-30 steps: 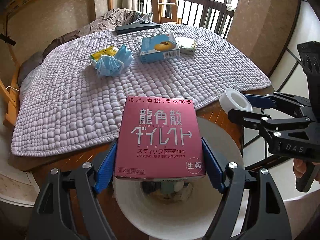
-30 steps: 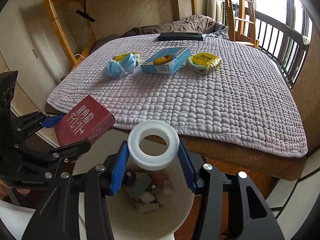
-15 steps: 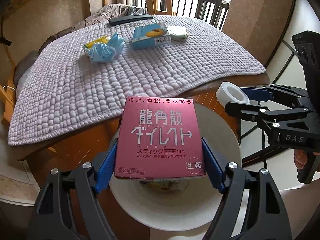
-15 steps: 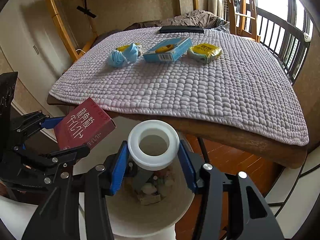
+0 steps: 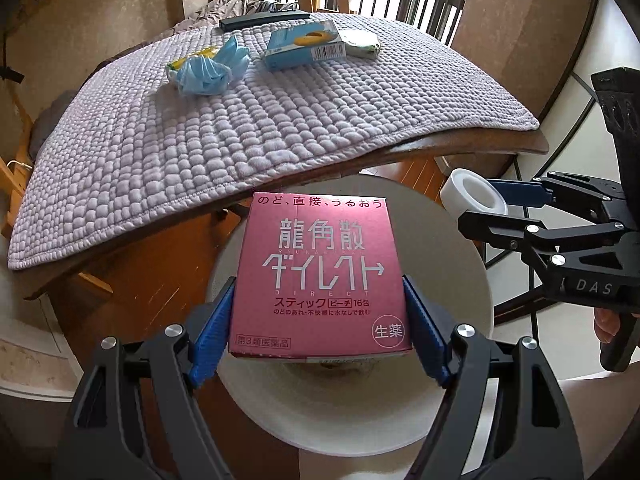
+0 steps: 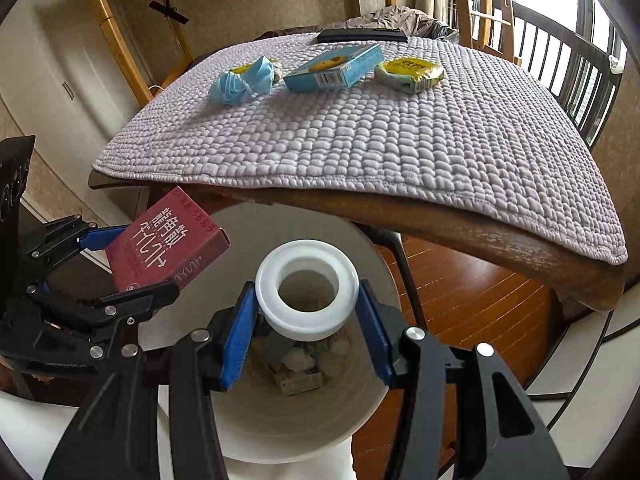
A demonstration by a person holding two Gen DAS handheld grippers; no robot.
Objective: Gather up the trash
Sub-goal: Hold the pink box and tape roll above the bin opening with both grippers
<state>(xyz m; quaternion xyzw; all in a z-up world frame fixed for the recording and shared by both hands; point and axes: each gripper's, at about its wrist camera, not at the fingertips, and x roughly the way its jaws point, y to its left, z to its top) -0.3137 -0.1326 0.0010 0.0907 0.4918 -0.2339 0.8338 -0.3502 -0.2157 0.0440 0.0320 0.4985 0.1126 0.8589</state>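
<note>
Both lower over bin (image 6: 372, 240); pink box (image 5: 320, 276) w/ white Japanese text, prob. medicine.

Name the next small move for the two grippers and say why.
Probably open both and drop the loads. The left gripper clamps the pink box and the right gripper the white tape ring, both above the open white bin, which already holds trash.

Right gripper (image 6: 307, 322) clamping a white tape roll (image 6: 307, 289) above an open white bin (image 6: 256, 420); left gripper (image 6: 132, 260) beside it holding a pink box (image 6: 166, 242). Blue mask (image 6: 240, 82), blue box (image 6: 334, 68) and yellow packet (image 6: 410, 72) lie on the quilted table (image 6: 400, 140).
</note>
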